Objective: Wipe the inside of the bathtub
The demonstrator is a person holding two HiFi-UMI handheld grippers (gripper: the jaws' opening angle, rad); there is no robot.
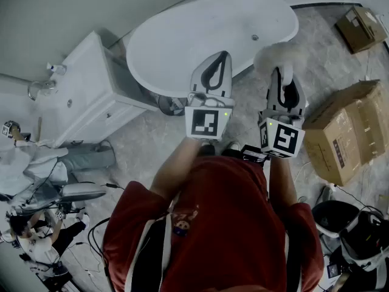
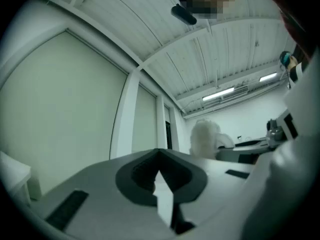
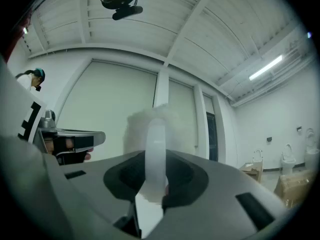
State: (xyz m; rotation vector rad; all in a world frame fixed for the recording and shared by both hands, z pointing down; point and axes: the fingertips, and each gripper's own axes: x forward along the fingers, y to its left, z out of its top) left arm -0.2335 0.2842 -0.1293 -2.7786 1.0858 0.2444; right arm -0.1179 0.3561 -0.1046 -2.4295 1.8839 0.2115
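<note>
- Nearest to us is the red shirt [image 1: 231,224] of the person, whose two arms reach forward toward the bathtub [image 1: 182,38].
- We see the left gripper [image 1: 222,58] on the near side of the bathtub, its tip overlapping the near rim in the head view. In its own view the jaws are pressed together with nothing between them.
- The right gripper [image 1: 283,73] is just beside it, toward the bathtub's drain end. Its jaws are clamped on the white handle of a fluffy white duster [image 1: 278,55].
- The duster's fluffy head lies against the outside of the bathtub's near rim at the drain end in the head view. We cannot tell whether it touches the rim.
- Both gripper views look up past the jaws to the ribbed white ceiling [image 3: 150,29], so both grippers tilt upward rather than down into the bathtub.
- The bathtub is white, oval and freestanding on a mottled grey floor [image 1: 152,145]. We see its drain [image 1: 254,38] in the bottom, toward the right end.
- A white cabinet [image 1: 85,96] stands just beside the bathtub's left end.
- A large cardboard box [image 1: 346,132] sits on the floor right of the bathtub, near the right gripper.
- A smaller cardboard box [image 1: 361,28] lies farther off, beyond the bathtub's right end.
</note>
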